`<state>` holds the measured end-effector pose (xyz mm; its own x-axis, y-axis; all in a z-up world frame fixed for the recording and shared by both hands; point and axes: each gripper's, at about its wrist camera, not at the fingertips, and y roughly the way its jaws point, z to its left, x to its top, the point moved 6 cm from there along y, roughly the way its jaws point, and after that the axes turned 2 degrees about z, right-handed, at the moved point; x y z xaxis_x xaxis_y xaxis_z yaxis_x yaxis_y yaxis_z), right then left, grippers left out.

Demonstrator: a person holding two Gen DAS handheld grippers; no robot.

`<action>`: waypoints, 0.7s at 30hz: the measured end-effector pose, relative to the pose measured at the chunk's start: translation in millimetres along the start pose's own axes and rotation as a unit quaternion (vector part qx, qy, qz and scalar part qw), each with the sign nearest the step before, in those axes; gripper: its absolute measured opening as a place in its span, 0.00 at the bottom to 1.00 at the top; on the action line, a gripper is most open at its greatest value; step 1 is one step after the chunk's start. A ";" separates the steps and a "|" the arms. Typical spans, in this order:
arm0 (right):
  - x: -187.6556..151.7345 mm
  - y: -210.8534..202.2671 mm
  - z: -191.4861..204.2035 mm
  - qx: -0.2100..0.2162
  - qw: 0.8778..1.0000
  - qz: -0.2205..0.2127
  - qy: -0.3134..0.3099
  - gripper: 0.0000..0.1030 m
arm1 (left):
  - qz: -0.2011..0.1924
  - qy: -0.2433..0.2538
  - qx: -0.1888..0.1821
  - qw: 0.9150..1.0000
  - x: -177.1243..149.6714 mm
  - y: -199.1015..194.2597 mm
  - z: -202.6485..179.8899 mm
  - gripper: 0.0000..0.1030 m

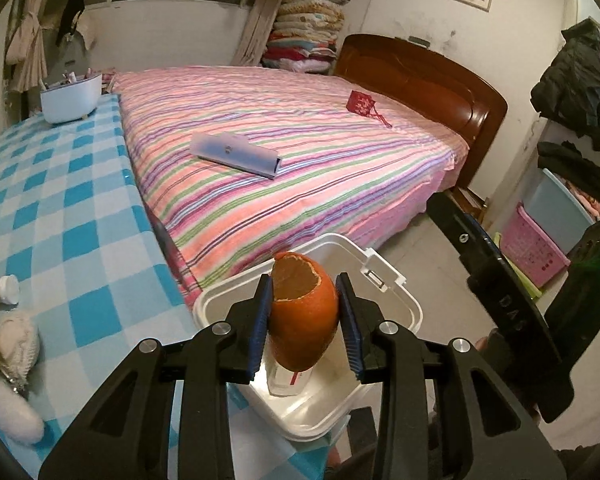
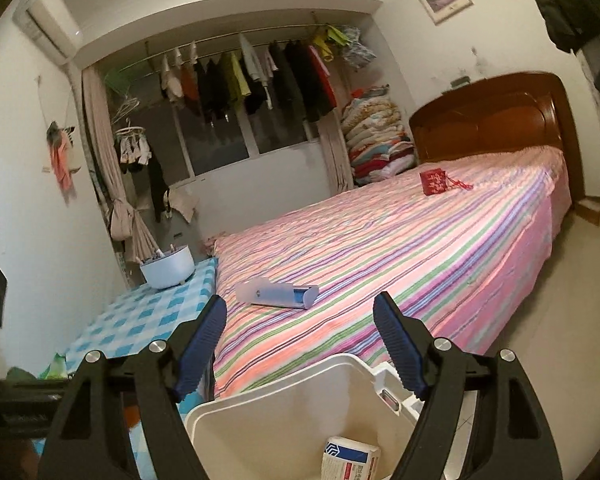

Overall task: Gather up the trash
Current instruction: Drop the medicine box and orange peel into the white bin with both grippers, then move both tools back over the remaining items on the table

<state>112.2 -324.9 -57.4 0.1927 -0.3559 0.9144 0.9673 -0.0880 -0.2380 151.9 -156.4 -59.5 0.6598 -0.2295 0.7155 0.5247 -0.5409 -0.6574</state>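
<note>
Setting: bedroom, white bin (image 1: 404, 312) beside the bed (image 1: 300, 152).
Left gripper (image 1: 305, 320): you pinch orange peel (image 1: 304, 312) over the bin, ready for dropping.
Right gripper (image 2: 300, 344): spread, empty.

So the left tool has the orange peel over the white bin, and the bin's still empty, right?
Not empty. The left tool does hold the orange peel over the white bin, but the right wrist view shows a small white box already lying in the bin; the left wrist view shows it too, below the peel.

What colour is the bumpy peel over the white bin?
Orange. The orange peel shows best in the left wrist view.
</note>
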 end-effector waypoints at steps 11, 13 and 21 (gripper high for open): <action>2.1 -2.2 -9.6 -0.002 1.000 0.002 0.006 0.73 | -0.015 0.015 0.018 1.000 4.5 1.0 -11.2 0.74; 2.2 -2.6 -8.8 0.000 1.000 0.003 0.008 0.73 | -0.021 0.012 0.029 0.999 6.1 -6.0 -6.7 0.77; -1.3 -0.4 8.0 0.021 1.000 0.012 -0.006 0.74 | -0.050 0.013 0.110 0.993 9.3 -43.7 21.3 0.85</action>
<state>112.8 -316.9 -55.9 0.2177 -0.3464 0.9125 0.9684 -0.0402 -0.2463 146.6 -117.7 -29.1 0.5849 -0.2063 0.7845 0.6938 -0.3739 -0.6156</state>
